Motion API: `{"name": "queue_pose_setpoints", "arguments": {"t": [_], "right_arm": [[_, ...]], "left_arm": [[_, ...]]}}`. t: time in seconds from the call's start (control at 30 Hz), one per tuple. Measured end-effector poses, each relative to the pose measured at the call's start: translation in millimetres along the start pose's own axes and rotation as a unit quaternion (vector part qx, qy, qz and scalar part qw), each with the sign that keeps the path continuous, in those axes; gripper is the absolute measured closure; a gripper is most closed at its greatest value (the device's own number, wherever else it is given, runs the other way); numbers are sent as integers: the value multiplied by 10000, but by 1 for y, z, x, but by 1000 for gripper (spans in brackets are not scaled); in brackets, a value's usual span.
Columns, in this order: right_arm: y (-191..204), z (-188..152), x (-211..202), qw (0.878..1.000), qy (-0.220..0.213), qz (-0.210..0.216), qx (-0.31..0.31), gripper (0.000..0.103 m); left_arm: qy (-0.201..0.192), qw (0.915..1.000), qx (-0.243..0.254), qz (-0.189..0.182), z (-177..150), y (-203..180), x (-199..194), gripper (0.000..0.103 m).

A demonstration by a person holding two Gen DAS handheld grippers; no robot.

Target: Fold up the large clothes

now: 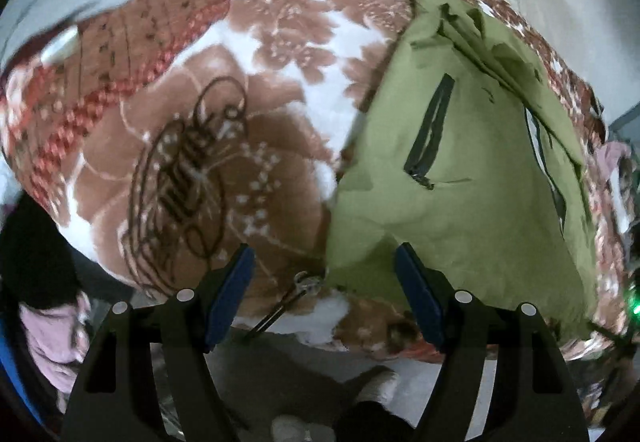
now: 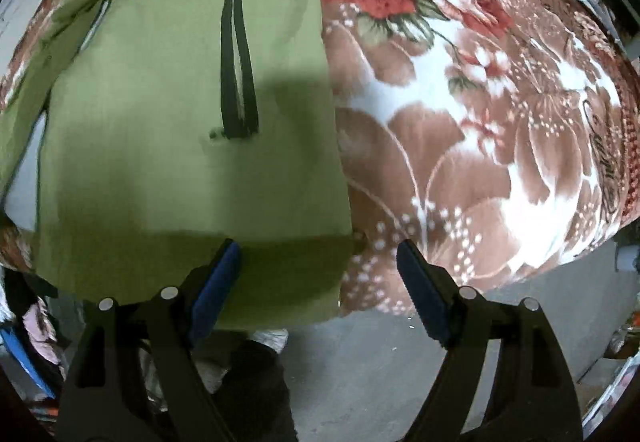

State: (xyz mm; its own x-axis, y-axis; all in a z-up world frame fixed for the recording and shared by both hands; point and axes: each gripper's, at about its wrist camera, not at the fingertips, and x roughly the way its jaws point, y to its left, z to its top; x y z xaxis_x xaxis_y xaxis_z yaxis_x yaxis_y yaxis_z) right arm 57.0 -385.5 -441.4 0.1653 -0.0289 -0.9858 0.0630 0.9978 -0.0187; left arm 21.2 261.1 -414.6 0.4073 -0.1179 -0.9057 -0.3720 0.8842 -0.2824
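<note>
An olive green garment [image 1: 472, 178] with dark zipped pocket slits lies spread on a brown and white floral blanket [image 1: 224, 90]. In the left wrist view my left gripper [image 1: 324, 262] hangs open over the garment's near left corner, its right finger above the green cloth. From the right wrist the same garment [image 2: 168, 146] fills the left side, its hem hanging over the bed's edge. My right gripper [image 2: 318, 256] is open above the near right corner; the left finger is over the cloth and the right one over the blanket [image 2: 460, 146]. Nothing is held.
A metal tool [image 1: 286, 302] like pliers lies on the blanket near the bed's front edge. Grey floor [image 2: 380, 370] shows below the bed, with a person's feet [image 1: 376, 386] there. Pink clothing [image 1: 56, 342] sits at the lower left.
</note>
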Motion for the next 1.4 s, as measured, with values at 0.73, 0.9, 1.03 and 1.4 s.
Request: {"name": "queue_pose_setpoints", "arguments": {"t": [0.73,0.9,1.03,1.4], "right_arm": [[41,13,-32,9919,-213,1250,97,37],[49,16,-15,9949,-50,982,-208,35],[41,13,3,9956,97,921,-119,38],[43,26,-45,9930,-279,992,-583,98]], "left_arm": [[269,9878,-230,-1514,-4,-40,21,62],[290,9837,-480,-1707,-3,-33,27,51],[419,9890,-280,-1389,-8,-27,44,53],[37,9888,274,-1464,9,-76,11,98]]}}
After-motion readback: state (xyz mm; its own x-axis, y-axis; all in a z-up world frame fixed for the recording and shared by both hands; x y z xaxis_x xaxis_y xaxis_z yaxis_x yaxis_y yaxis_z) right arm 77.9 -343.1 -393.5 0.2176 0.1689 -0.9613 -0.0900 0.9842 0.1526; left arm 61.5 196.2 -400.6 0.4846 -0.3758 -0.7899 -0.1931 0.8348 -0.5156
